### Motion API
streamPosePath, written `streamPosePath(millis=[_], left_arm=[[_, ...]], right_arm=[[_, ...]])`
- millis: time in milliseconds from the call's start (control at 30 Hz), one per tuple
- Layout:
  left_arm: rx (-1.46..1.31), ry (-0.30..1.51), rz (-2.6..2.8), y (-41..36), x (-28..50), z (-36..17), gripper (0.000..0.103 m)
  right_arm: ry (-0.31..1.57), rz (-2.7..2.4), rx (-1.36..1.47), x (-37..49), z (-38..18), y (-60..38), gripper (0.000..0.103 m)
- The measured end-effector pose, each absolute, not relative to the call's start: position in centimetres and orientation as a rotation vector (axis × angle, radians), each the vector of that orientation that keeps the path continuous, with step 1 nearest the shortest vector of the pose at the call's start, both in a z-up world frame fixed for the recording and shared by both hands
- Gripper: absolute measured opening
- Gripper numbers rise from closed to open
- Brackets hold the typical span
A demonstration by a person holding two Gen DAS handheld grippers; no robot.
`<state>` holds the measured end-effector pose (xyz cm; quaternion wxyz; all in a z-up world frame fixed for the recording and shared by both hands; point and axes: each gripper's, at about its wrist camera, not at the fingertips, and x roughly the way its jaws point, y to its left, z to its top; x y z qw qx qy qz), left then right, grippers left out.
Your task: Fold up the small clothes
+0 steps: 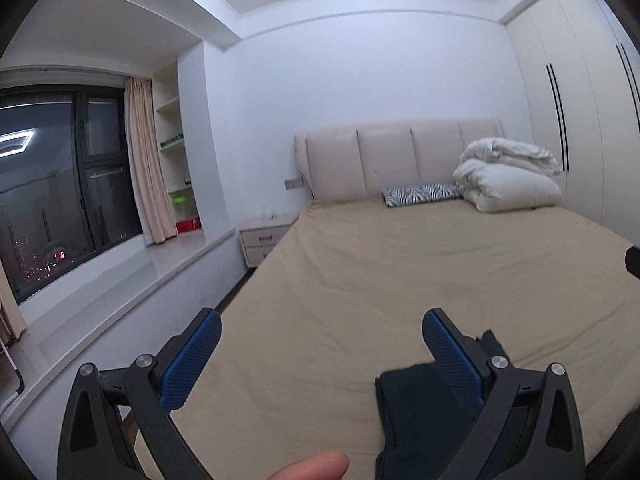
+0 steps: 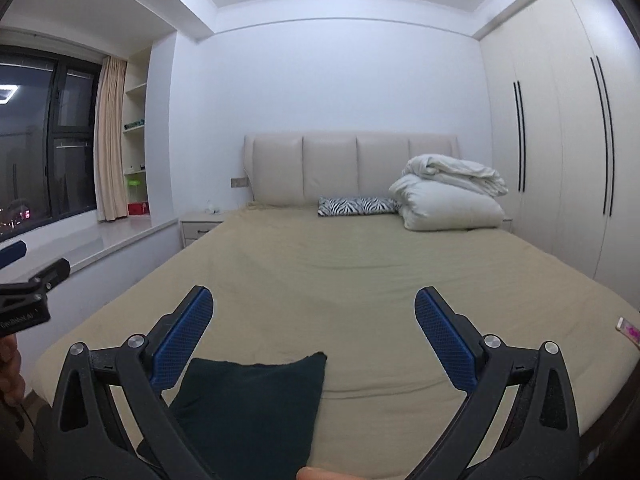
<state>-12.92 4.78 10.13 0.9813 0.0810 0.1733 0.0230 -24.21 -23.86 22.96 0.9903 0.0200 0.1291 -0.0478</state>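
The dark garment [image 2: 256, 408] lies at the bed's [image 2: 360, 280] near edge, at 6 o'clock. Left gripper [image 1: 322, 344] and right gripper [image 2: 314, 320] both hover with fingers wide, empty. A one-layer pinch could drag the cloth off the edge.

Bed [image 2: 360, 264]: dark cloth [image 2: 248, 408], zebra pillow [image 2: 356, 205], duvet [image 2: 448, 196], maybe phone [image 2: 630, 330]

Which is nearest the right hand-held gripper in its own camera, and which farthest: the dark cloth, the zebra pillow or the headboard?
1. Dark cloth, on the bed's near edge, just below the right hand-held gripper.
2. Zebra pillow, far up the bed.
3. Headboard, behind the pillow at the wall.
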Motion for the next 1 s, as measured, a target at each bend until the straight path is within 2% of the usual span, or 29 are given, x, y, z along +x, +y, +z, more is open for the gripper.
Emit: streamPosePath(millis=[200,367,667,1000], left_arm=[[0.111,0.665,-0.009,3.2,-8.7,2.4,0.103],[0.074,0.809,-0.024,3.3,-7.4,-1.3,0.103],[0.082,0.84,-0.008,3.6,-7.5,-1.8,0.103],[0.087,0.869,-0.008,3.5,-7.8,-2.7,0.103]], right_arm=[[0.453,-0.148,0.057,-20.6,19.1,-22.5,0.103],[0.646,-0.139,0.12,-18.1,14.0,-22.0,0.103],[0.792,-0.166,0.08,-15.5,8.7,-20.0,0.103],[0.83,-0.171,0.072,-14.8,7.5,-19.1,0.103]])
